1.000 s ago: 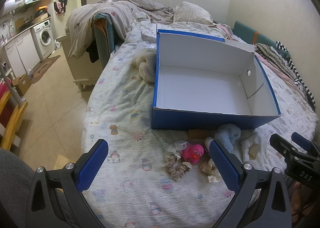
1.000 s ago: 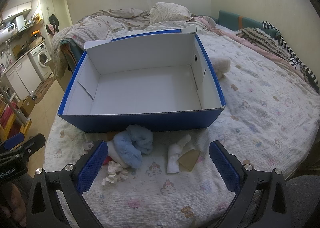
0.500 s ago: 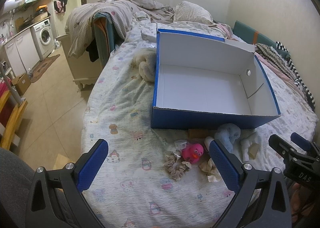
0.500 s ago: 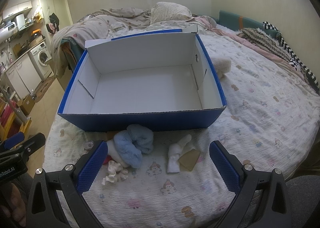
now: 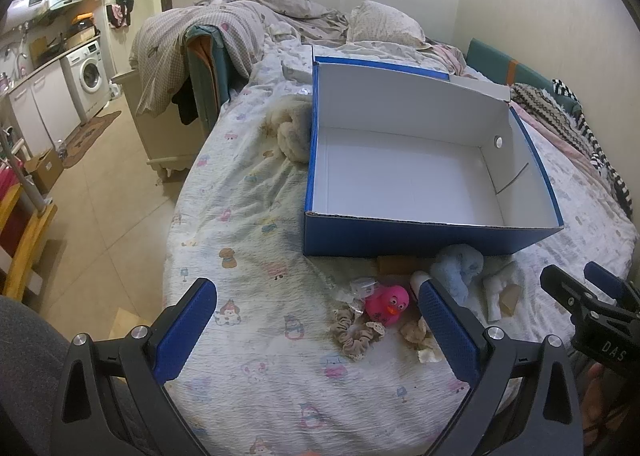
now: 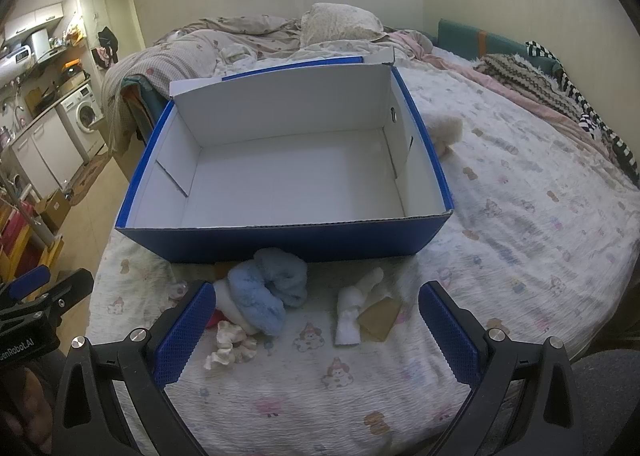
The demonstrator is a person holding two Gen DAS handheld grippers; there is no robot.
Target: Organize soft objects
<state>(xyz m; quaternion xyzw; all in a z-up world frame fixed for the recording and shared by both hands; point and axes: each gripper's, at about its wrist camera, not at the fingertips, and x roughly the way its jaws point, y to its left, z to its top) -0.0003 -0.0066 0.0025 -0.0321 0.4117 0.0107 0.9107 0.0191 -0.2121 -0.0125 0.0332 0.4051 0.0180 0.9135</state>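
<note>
Just in front of the empty blue box [image 6: 280,244] on the bed lies the fluffy blue scrunchie [image 6: 266,292], light and squashy, best pinched across its thick loop, while the left gripper [image 5: 316,330] and right gripper [image 6: 316,330] both hover with jaws wide apart, holding nothing.

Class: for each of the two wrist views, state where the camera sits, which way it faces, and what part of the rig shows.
Left wrist: on the open left gripper, facing the bed's left half; right gripper at right edge.
Right wrist: on the open right gripper, facing the bed's right half; left gripper at left edge.
Shared: empty blue cardboard box, fluffy light-blue cloth.
</note>
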